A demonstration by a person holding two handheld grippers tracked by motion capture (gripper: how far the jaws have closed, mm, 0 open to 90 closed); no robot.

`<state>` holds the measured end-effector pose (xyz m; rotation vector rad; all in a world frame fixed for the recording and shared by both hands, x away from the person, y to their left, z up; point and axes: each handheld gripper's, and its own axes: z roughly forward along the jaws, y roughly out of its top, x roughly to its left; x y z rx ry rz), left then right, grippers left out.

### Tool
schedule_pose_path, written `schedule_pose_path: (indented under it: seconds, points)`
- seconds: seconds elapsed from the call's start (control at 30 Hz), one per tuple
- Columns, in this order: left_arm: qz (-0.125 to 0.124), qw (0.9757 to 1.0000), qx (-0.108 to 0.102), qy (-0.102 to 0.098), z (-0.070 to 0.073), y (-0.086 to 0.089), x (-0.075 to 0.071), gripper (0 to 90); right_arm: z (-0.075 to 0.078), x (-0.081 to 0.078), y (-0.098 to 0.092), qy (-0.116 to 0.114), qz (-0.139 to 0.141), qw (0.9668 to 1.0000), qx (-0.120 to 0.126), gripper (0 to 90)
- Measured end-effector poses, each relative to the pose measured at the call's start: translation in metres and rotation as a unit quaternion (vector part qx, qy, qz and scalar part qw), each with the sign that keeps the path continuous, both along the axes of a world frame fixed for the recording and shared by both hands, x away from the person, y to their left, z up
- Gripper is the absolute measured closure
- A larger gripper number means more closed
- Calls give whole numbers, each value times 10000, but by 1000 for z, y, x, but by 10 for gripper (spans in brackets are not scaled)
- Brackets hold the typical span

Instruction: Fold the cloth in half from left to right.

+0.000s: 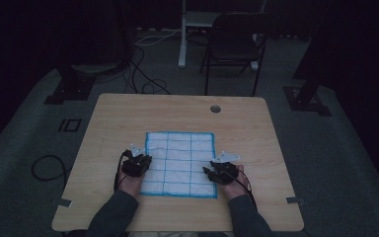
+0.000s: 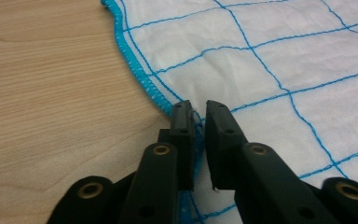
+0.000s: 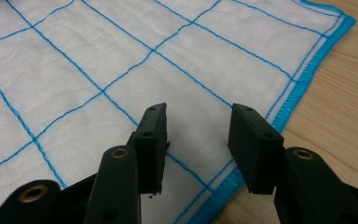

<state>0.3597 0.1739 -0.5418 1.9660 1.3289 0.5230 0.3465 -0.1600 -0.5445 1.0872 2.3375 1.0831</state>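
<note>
A white cloth [image 1: 179, 163] with a blue grid and blue hem lies flat on the wooden table [image 1: 177, 111]. My left gripper [image 1: 140, 160] sits at the cloth's left edge. In the left gripper view its jaws [image 2: 199, 109] stand nearly together, with the blue hem of the cloth [image 2: 270, 60] bunched up and pinched between them. My right gripper [image 1: 212, 173] rests at the cloth's near right part. In the right gripper view its jaws [image 3: 198, 119] stand wide apart above the cloth [image 3: 121, 60], just inside the hem, with nothing gripped.
A round cable hole [image 1: 215, 108] sits in the table's far side. Beyond the table stand a dark chair [image 1: 234, 44] and a white desk leg [image 1: 182, 34]. Cables [image 1: 44, 168] lie on the floor at left. Bare wood surrounds the cloth.
</note>
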Motion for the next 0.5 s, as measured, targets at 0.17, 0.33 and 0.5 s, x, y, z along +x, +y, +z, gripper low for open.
schedule_pose_path:
  seconds: [0.17, 0.33, 0.5]
  points:
    - [-95, 9999, -14, 28, 0, 3, 1, 856, 2, 0, -8, -31, -137, 9998, 104, 572]
    - [-100, 9999, -8, 32, 1, 3, 2, 858, 4, 0, -15, -41, -280, 9995, 135, 573]
    - [-69, 9999, -93, 68, 1, 6, 2, 861, 4, 1, -19, -49, -352, 9993, 86, 573]
